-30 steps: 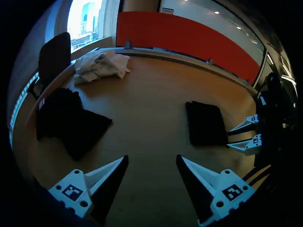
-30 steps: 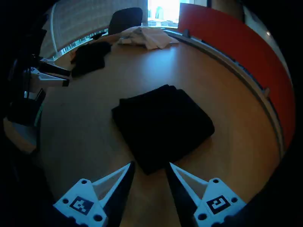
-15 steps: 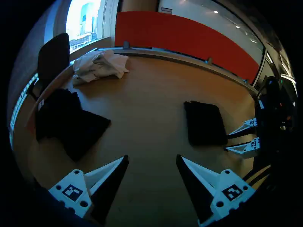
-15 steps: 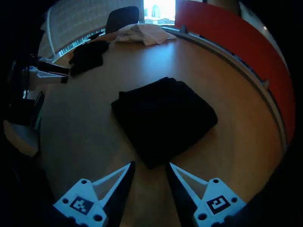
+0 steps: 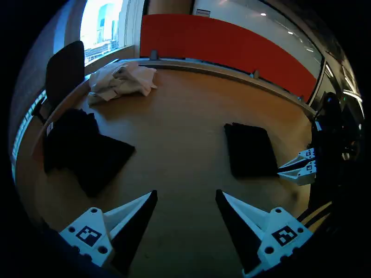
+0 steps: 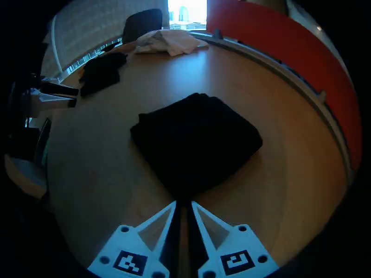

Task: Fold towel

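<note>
A folded black towel [image 6: 197, 136] lies on the wooden table [image 6: 102, 153]; the left gripper view shows this towel [image 5: 248, 148] at the right. My right gripper [image 6: 184, 205] is shut at the towel's near corner and seems to pinch its edge. From the left gripper view, that right gripper [image 5: 279, 172] sits at the towel's near right corner with its fingers together. My left gripper [image 5: 186, 193] hangs open above bare table, well apart from the towel, nothing between its fingers. It also appears far left in the right gripper view as the left gripper [image 6: 70, 96].
A crumpled black cloth [image 5: 83, 148] lies at the table's left edge and a white cloth heap [image 5: 121, 79] at the far left corner. A dark chair [image 5: 65, 69] stands behind them. A red partition [image 5: 227, 44] runs along the table's far edge.
My right gripper has gone from open to shut and moved forward onto the towel's near corner. The left gripper has stayed where it was.
</note>
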